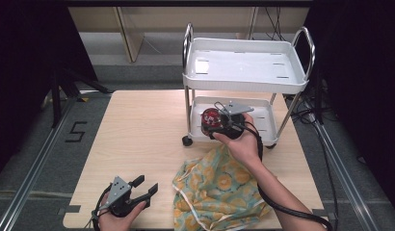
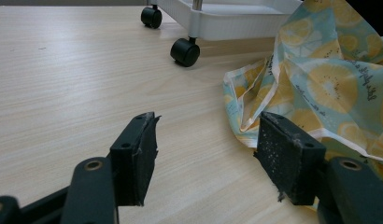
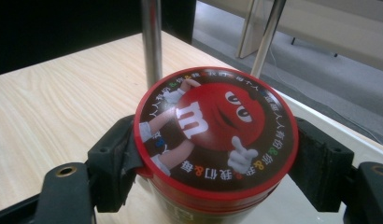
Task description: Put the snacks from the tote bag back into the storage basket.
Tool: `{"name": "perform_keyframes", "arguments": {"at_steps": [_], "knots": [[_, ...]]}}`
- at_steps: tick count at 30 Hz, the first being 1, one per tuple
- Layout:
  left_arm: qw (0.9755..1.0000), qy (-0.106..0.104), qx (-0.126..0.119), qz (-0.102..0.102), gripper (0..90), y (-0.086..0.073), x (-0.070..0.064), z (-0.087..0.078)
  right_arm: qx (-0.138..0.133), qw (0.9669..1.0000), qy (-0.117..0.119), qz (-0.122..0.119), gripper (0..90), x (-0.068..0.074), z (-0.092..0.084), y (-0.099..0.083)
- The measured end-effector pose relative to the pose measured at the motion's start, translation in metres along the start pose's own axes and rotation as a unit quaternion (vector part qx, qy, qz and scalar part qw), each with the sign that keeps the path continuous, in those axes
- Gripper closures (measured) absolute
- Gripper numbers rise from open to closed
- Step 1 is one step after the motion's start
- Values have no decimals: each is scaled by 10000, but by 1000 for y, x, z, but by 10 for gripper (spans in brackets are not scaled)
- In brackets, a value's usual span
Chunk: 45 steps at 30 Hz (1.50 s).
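The red lid (image 3: 216, 135) of the candy tub carries a white "m" on a red cartoon candy figure ringed by small Chinese characters too fine to read reliably, while a black "5" (image 1: 76, 131) is marked on the grey floor left of the table.

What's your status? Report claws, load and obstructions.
Left claw open, idle near lemon-print cloth. Right claw shut on red-lidded candy can, at the cart's lower tray. Cart posts close behind can.

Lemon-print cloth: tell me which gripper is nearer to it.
Left. The left gripper sits just beside the lemon-print cloth, open; the right gripper holds the red-lidded candy can above the cart's lower shelf.
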<state>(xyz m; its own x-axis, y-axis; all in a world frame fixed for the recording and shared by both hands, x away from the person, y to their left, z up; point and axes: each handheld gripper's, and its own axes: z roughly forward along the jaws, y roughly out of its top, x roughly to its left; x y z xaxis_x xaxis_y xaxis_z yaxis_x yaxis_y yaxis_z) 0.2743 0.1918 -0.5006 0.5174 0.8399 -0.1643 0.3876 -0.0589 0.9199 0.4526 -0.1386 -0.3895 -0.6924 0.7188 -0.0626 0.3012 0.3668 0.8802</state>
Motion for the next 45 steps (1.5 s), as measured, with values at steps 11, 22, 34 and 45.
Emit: {"name": "perform_keyframes", "arguments": {"at_steps": [11, 22, 34, 45], "knots": [[10000, -70, -49, -2, 375, 0, 0, 0, 97, 9998, -66, 145, 261, -3, 10, -3], [10000, -6, -51, -41, 375, 0, 0, -2, 49, 9999, -112, 76, 261, -7, 16, 2], [9999, -46, -80, -53, 375, 0, 0, -2, 128, 9998, -111, 135, 261, -9, 25, -1], [9999, -56, -83, -56, 375, 1, 0, -2, 173, 9996, -194, 87, 261, -11, 29, 0]]}}
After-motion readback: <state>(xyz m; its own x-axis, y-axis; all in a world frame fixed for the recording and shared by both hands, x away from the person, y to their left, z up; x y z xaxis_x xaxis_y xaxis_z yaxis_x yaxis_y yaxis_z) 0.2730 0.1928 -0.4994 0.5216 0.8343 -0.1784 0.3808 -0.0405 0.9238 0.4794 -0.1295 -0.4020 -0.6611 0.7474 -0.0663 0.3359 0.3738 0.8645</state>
